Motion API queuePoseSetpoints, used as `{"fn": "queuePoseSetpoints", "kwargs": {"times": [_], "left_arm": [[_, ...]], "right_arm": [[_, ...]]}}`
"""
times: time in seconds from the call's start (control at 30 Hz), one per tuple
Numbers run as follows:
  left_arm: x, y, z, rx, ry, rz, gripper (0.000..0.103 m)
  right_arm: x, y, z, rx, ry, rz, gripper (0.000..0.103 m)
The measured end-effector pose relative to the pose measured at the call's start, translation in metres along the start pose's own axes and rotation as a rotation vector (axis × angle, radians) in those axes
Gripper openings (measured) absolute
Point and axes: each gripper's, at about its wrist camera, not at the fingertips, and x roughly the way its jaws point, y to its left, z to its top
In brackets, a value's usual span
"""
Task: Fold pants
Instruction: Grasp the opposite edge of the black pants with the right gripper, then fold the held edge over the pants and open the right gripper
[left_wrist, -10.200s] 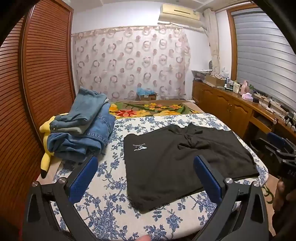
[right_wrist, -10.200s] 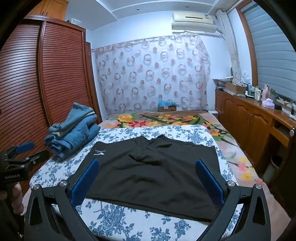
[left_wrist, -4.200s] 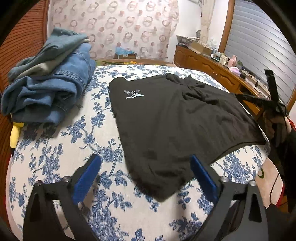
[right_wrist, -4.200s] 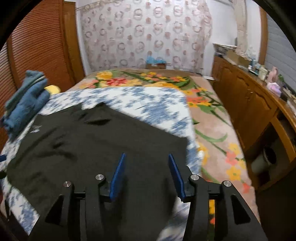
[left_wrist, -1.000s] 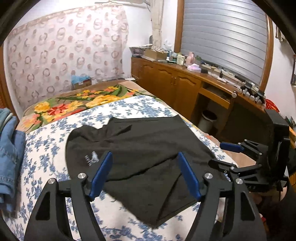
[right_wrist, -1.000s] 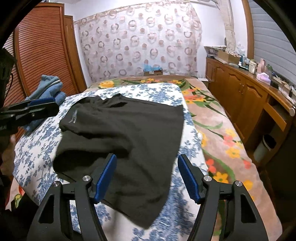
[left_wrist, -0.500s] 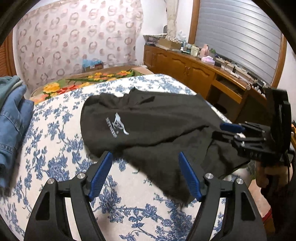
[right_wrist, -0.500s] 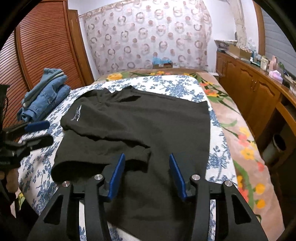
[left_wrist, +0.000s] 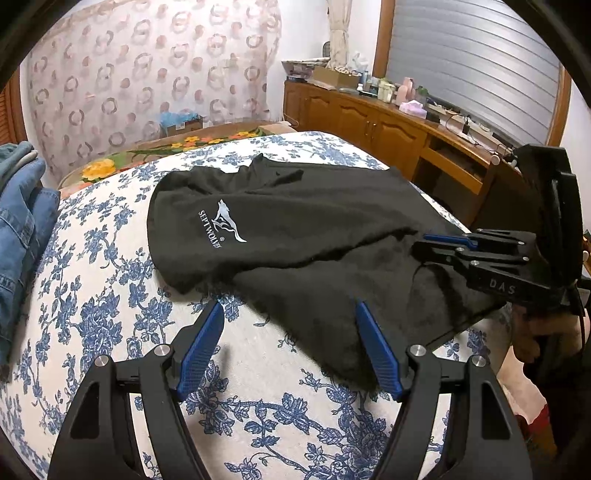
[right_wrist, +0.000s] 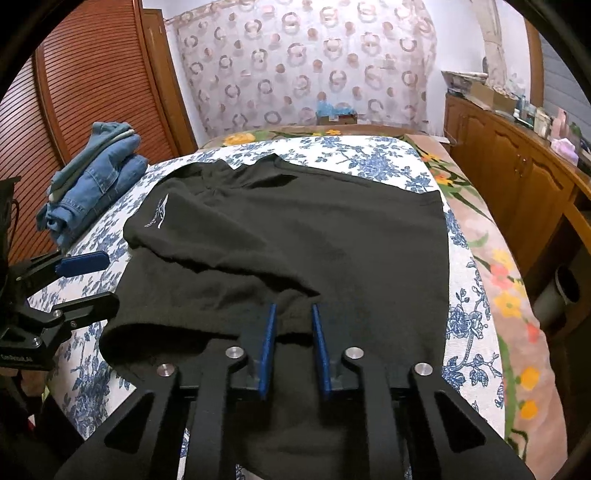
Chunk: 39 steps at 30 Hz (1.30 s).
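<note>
Right gripper (right_wrist: 293, 319): jaws closing, a raised fold of the black pants (right_wrist: 332, 240) bunched between the blue pads, cloth filling the narrow gap. Just beyond the tips, more of the same dark fabric, one layer lapped over another in a slanting ridge. Farther ahead, spread flat across the floral bedspread (right_wrist: 369, 158), with a small white logo toward the far left. Off to the left of the jaws, the other gripper seen side-on, its two fingers well apart above the pants' near left edge. Farther left and back, a stack of folded jeans (right_wrist: 92, 184) on the bed by the slatted wooden doors (right_wrist: 92, 92). At the far end, a ring-patterned curtain (right_wrist: 303, 74); along the right, a wooden cabinet (right_wrist: 517, 177).

Left gripper (left_wrist: 290, 345): jaws wide apart, nothing gripped. Between them, bare bedspread on the left side and the near hem of the pants against the right pad; contact there impossible to confirm. Just past the tips, the folded-over dark cloth, then the white wolf logo (left_wrist: 225, 225) farther up. To the right of the jaws, the right gripper pinching the pants' edge, a hand (left_wrist: 535, 332) on its handle below.
</note>
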Motion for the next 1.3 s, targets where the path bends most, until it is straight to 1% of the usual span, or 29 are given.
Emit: {"fn": "queuePoseSetpoints", "kwargs": {"times": [0.03, 0.13, 0.23, 0.33, 0.4, 0.7, 0.87, 1.1, 1.2, 1.3], "left_arm": [[0.000, 0.000, 0.000, -0.001, -0.001, -0.001, 0.075], [0.000, 0.000, 0.000, -0.001, -0.001, 0.001, 0.075], [-0.001, 0.000, 0.000, 0.001, -0.004, 0.000, 0.075], [-0.003, -0.001, 0.000, 0.002, -0.010, 0.003, 0.075], [-0.006, -0.001, 0.000, -0.001, -0.016, 0.000, 0.075], [-0.017, -0.003, 0.007, -0.013, -0.050, -0.004, 0.075], [-0.016, -0.006, 0.008, -0.006, -0.052, -0.009, 0.075], [-0.015, -0.012, 0.008, 0.005, -0.049, -0.017, 0.075], [-0.014, -0.014, 0.008, 0.009, -0.047, -0.020, 0.075], [-0.010, -0.016, 0.007, 0.017, -0.040, -0.022, 0.075]], "right_arm": [[-0.002, 0.003, -0.001, -0.007, -0.005, 0.000, 0.011], [-0.009, 0.006, -0.002, -0.010, -0.028, 0.006, 0.007], [-0.020, 0.009, -0.005, -0.012, -0.062, 0.020, 0.006], [-0.036, 0.010, -0.007, -0.011, -0.107, 0.039, 0.005], [-0.047, 0.009, -0.008, -0.014, -0.138, 0.037, 0.005], [-0.082, 0.006, -0.021, -0.027, -0.175, 0.026, 0.005], [-0.099, 0.003, -0.031, -0.026, -0.165, 0.014, 0.005], [-0.116, -0.003, -0.047, -0.013, -0.126, -0.011, 0.005], [-0.116, -0.007, -0.052, 0.006, -0.106, -0.007, 0.005], [-0.106, -0.010, -0.058, 0.017, -0.063, -0.006, 0.005]]}}
